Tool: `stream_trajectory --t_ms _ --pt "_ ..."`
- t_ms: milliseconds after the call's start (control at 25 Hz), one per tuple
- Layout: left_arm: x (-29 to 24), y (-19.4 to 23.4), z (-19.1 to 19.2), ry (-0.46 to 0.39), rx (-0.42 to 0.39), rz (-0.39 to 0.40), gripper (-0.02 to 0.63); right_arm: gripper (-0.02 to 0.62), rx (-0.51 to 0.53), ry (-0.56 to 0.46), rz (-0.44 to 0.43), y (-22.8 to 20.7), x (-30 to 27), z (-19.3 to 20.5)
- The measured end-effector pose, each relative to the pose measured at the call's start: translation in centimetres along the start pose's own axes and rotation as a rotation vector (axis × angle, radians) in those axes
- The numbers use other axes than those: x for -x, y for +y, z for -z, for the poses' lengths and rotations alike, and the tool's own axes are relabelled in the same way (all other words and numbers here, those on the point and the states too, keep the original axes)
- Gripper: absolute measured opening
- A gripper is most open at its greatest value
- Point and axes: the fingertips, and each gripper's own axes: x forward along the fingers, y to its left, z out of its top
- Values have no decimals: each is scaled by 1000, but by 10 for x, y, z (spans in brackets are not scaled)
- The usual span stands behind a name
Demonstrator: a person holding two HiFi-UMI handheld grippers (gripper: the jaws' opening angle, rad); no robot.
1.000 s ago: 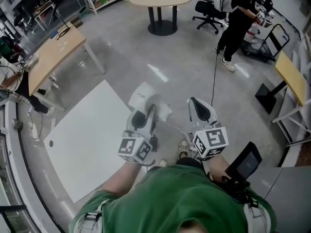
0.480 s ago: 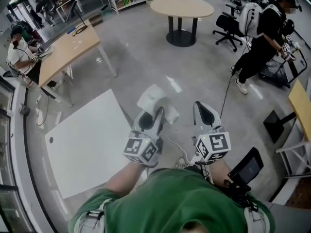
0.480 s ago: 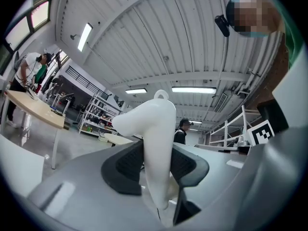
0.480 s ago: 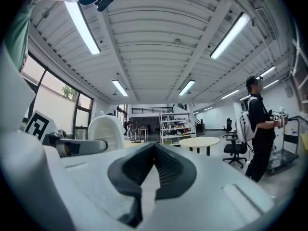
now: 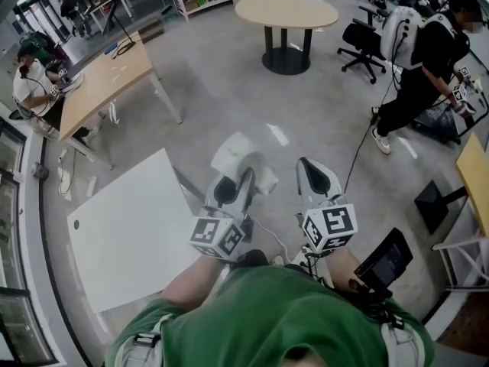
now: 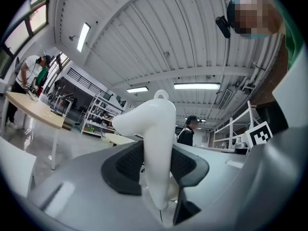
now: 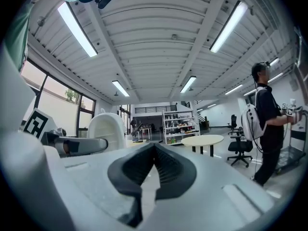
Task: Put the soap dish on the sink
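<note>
The soap dish [image 5: 241, 157] is white and curved, and it sticks out ahead of my left gripper [image 5: 243, 180], which is shut on its edge. In the left gripper view the soap dish [image 6: 155, 138] stands upright between the dark pads [image 6: 126, 165], clamped from both sides. My right gripper [image 5: 309, 168] is held level beside it, apart from the dish, shut with nothing in it. In the right gripper view its ribbed pads [image 7: 166, 170] meet, and the soap dish [image 7: 108, 129] shows to the left. No sink is in any view.
A white tabletop [image 5: 126, 232] lies low on the left, with a wooden desk [image 5: 103, 82] behind it. A round table [image 5: 286, 10], an office chair [image 5: 367, 40] and a standing person [image 5: 428, 60] are farther off. A cable [image 5: 355, 151] runs over the grey floor.
Both grippers have travelled level across the room together, and the floor, white tabletop and desk have shifted in the head view. The grip on the soap dish is unchanged.
</note>
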Motion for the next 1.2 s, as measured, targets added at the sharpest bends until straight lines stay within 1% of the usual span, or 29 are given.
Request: stream_trajectory --t_ms 200,480,720,840,1040,1200 --pt "-19 9 -3 2 2 -13 150 2 -14 10 -12 -9 -21 1" --pt "-51 37 -8 -11 29 -8 150 2 2 26 -21 -13 -67 -1" --pt "-79 67 -23 -36 33 -2 150 2 11 20 -21 -16 -110 -9" --pt "-83 83 -28 -40 42 -7 150 2 13 23 -23 -10 -129 -10" --pt "-74 112 -30 -50 53 -19 150 2 28 32 -38 11 -151 -4" --pt "-78 121 -35 -57 55 -25 150 2 34 33 -45 11 -164 -7"
